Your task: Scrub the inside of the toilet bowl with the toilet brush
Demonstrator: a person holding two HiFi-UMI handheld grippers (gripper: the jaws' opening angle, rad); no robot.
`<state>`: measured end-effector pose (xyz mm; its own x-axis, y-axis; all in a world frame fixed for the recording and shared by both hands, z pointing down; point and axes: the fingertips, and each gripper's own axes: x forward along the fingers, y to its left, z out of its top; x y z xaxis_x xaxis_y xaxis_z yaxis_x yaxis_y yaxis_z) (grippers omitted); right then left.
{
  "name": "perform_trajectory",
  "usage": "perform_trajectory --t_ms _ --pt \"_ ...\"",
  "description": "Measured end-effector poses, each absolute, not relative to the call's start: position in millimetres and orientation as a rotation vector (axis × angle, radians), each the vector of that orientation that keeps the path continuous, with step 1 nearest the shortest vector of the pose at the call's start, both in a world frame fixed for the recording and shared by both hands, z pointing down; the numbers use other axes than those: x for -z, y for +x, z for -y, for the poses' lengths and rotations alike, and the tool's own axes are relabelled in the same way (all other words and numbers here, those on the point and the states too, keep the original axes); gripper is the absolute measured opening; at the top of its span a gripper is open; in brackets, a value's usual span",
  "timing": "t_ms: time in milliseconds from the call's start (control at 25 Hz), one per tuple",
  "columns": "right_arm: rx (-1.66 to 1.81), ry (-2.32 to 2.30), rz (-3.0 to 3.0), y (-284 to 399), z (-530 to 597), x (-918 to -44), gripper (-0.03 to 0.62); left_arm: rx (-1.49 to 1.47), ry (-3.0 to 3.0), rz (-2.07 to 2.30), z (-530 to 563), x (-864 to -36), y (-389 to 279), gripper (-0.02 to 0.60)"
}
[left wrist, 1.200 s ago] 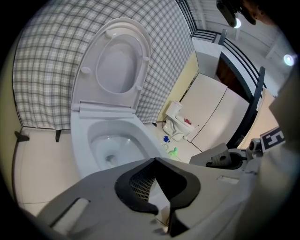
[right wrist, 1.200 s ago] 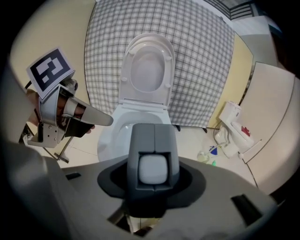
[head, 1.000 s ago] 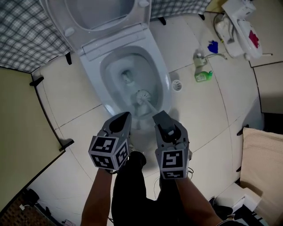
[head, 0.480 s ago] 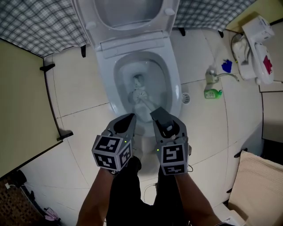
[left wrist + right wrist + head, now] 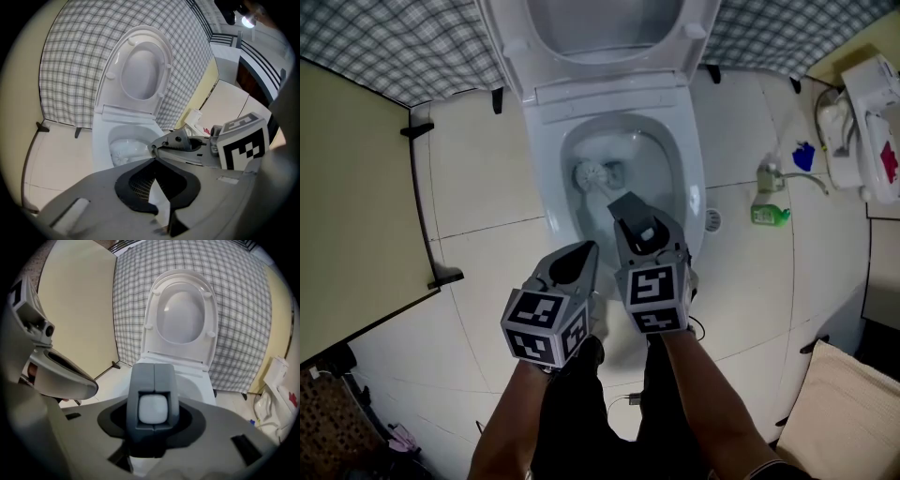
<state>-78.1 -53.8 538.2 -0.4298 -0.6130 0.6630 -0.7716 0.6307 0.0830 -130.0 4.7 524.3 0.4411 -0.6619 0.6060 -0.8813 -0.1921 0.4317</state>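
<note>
The white toilet bowl [image 5: 694, 187] stands with its seat and lid [image 5: 609, 28] raised. The toilet brush's white bristle head [image 5: 591, 173] is down inside the bowl, at its left side. My right gripper [image 5: 630, 208] hangs over the bowl's front rim, shut on the brush's grey handle [image 5: 153, 408], whose end fills the space between the jaws. My left gripper [image 5: 586, 251] hovers just left of it and nearer to me, over the floor in front of the toilet; its jaws are shut on nothing. In the left gripper view, the bowl [image 5: 124, 145] lies ahead and the right gripper [image 5: 178, 143] is alongside.
A green bottle [image 5: 769, 214], a blue item [image 5: 803, 155] and a white appliance [image 5: 877, 122] sit on the tiled floor to the right. A floor drain [image 5: 712, 220] is beside the bowl. A beige panel [image 5: 356, 206] stands at left, checked wall [image 5: 394, 42] behind.
My right gripper has pushed forward over the bowl's front rim, and the brush head has swept from the bowl's front to its left side. The left gripper stays alongside, shut.
</note>
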Motion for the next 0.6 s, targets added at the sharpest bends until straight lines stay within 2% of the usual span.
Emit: perform_trajectory --t_ms 600 --pt "-0.293 1.062 2.064 -43.7 92.4 -588.7 0.186 -0.376 1.901 1.315 2.4 -536.2 -135.1 0.011"
